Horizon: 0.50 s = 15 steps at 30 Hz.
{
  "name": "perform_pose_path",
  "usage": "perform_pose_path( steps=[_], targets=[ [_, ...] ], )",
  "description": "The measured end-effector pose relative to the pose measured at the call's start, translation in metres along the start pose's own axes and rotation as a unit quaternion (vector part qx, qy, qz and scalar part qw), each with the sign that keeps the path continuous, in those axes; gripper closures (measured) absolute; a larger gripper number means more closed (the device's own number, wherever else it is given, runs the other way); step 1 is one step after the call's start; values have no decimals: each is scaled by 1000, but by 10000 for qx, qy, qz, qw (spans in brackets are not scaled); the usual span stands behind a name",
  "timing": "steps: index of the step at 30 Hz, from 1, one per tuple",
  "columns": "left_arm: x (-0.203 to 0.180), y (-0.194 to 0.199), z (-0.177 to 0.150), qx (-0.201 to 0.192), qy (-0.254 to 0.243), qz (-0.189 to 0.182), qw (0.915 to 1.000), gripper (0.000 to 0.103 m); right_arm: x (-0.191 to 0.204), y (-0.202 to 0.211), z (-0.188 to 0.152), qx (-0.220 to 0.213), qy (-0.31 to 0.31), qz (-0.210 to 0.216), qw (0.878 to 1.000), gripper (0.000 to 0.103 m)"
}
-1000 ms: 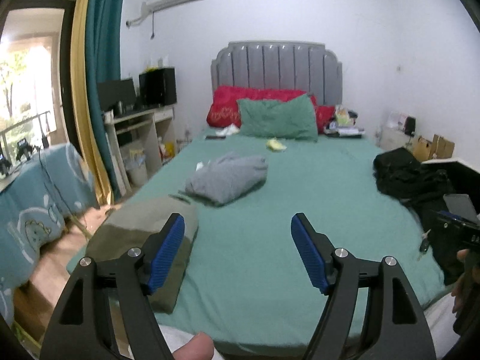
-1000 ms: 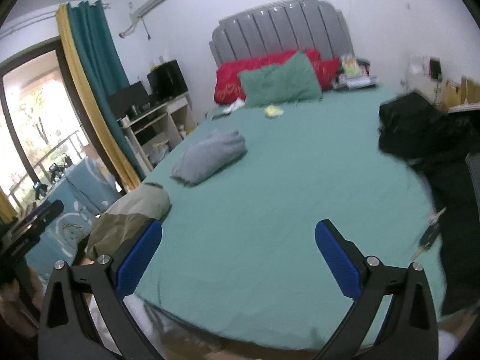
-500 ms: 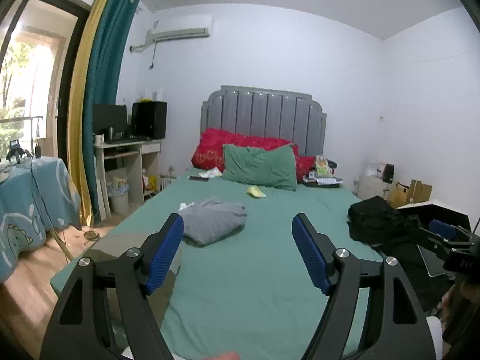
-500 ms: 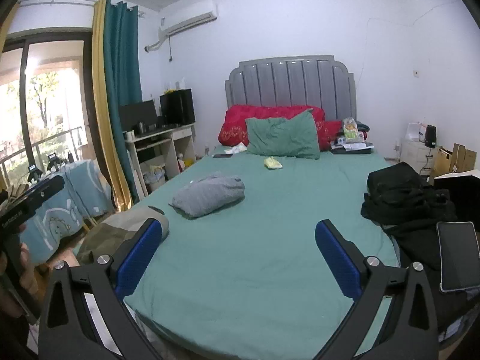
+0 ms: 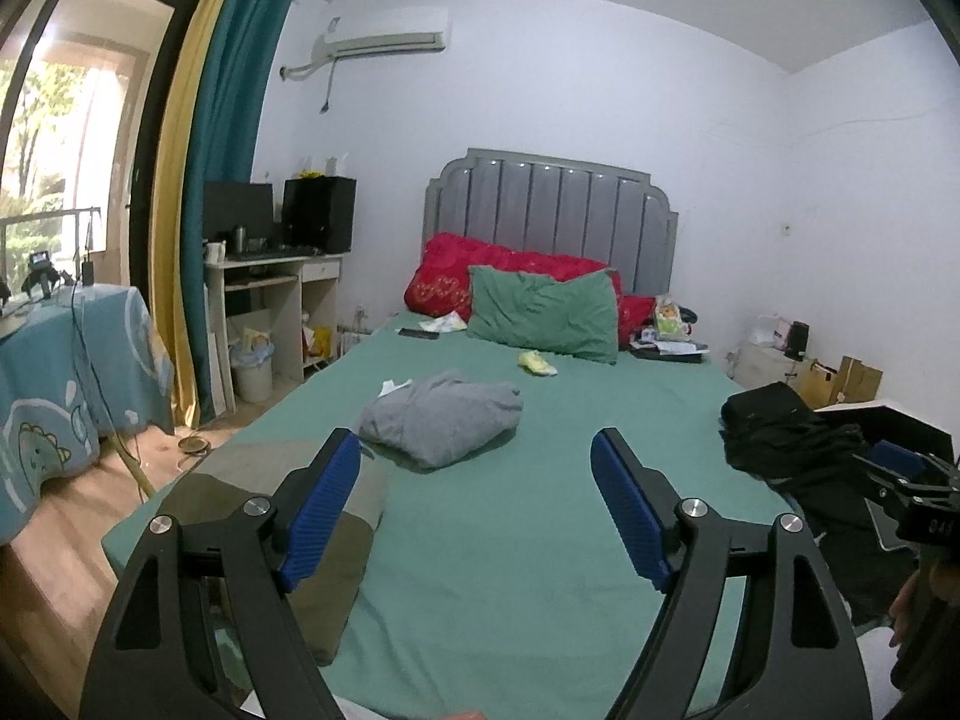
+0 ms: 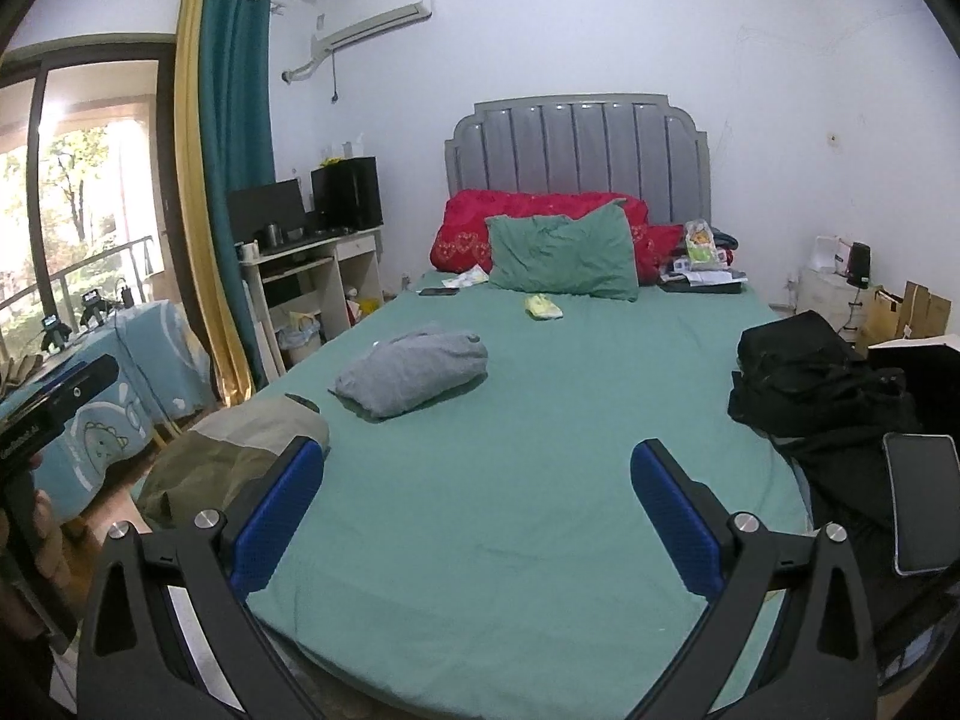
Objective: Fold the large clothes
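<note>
Both tongs have come up from pointing at the sheet to looking level across the bed (image 6: 510,480); nothing on it has shifted.

Left tongs (image 5: 477,510): jaws opening, nothing between them. Right tongs (image 6: 477,513): spread wide, empty too. Neither touches any cloth.

Where the clothes are:
- olive garment (image 6: 234,450), folded, near left corner of the bed
- grey garment (image 6: 414,372), folded bundle, left of centre, farther back
- black pile (image 6: 804,384), loose heap at the right edge, with a phone (image 6: 924,504) lying on its near end

Step in hand, as I read it: between items. Two pieces look done, the black pile looks like what's left. The middle of the bed near me is bare, so that is the working area.

Next move, my call:
- swing both tongs right toward the black pile
- pick one garment only, grabbing at an edge or shoulder, not the heap's middle
- keep clear of the phone, or it slides off with the cloth
- drag the piece to the bare middle and spread it flat before any fold
</note>
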<state>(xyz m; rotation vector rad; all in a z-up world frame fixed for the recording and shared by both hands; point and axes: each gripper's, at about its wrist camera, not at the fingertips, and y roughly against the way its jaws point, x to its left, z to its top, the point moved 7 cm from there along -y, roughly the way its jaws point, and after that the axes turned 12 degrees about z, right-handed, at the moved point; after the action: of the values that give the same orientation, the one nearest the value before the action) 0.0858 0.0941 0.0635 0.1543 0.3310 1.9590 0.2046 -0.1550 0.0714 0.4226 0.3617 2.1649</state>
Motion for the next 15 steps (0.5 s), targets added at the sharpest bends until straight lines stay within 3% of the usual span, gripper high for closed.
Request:
perform_pose_path(
  steps=[15],
  targets=[
    [2, -50, -24, 470, 18, 47, 9989, 21, -14, -40, -25, 417, -103, 90, 9990, 2]
  ],
)
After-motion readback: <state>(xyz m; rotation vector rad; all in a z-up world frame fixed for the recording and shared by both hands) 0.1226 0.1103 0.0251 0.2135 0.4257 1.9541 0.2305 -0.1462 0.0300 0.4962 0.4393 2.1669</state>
